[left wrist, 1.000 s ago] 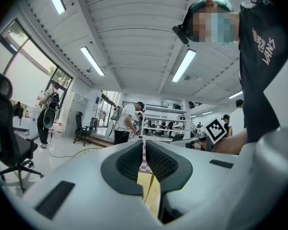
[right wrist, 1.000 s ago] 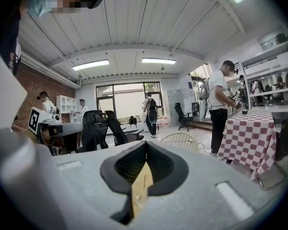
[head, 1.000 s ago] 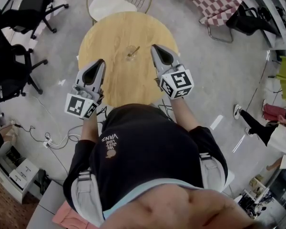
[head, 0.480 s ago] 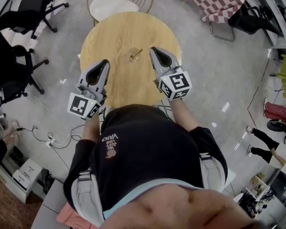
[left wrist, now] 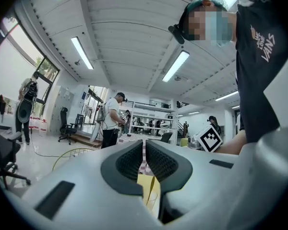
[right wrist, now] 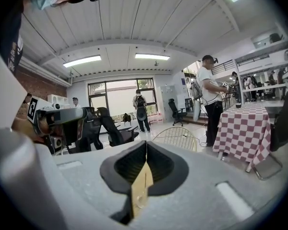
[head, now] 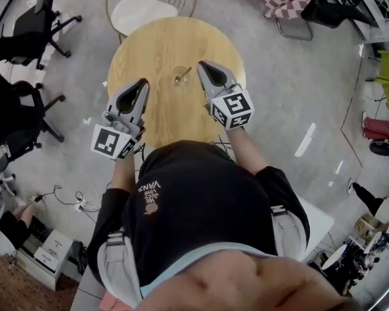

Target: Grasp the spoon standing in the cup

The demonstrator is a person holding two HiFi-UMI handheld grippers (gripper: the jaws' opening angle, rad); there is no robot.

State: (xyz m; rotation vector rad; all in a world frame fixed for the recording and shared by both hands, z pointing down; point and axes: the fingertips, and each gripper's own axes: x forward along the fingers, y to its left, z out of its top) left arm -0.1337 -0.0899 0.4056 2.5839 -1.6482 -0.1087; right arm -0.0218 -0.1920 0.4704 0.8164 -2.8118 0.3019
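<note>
Left gripper [head: 140, 83] and right gripper [head: 201, 65], jaws pressed together and empty, flank a cup [head: 179, 76] holding a spoon [head: 184, 74] on a round table [head: 157, 41]

Table [head: 157, 44], cup [head: 179, 70], spoon [head: 185, 72]: one each. Left tongs [head: 143, 81], right tongs [head: 201, 63]: two.

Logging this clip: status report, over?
Both shut, empty: left claw, right claw. Ungrasped spoon stands in glass cup between them. Nothing in the way.

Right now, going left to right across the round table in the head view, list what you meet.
left gripper → cup with the spoon standing in it → right gripper
</note>
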